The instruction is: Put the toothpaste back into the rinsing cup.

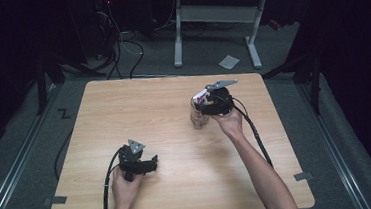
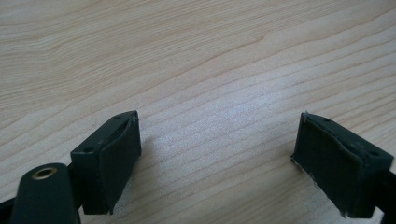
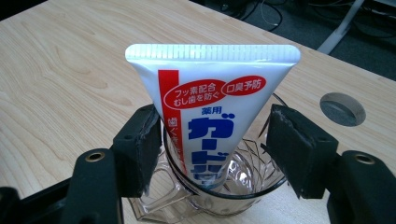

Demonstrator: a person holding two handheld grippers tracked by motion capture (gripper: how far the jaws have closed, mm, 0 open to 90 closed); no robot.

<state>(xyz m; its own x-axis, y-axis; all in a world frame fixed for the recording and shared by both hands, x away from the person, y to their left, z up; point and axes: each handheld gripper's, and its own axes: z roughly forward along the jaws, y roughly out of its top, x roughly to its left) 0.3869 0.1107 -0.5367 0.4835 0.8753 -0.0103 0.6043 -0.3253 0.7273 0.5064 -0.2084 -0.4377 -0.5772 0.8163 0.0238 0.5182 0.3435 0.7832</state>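
The toothpaste tube (image 3: 212, 112) stands in a clear glass cup (image 3: 224, 186) on the wooden worktop (image 1: 139, 113), crimped end up and leaning slightly, its lower part down inside the glass. In the high view the cup (image 1: 198, 117) sits toward two o'clock from the worktop's middle.

The right tool (image 3: 212, 140) straddles the tube above the cup's rim, its jaws spread apart: the pad at nine o'clock looks to be at the tube's edge (contact is hard to judge), while the pad at three o'clock stands clear of it.

The left tool (image 2: 217, 154) rests low toward seven o'clock of the worktop (image 2: 187, 56), jaws wide apart with bare wood between them.
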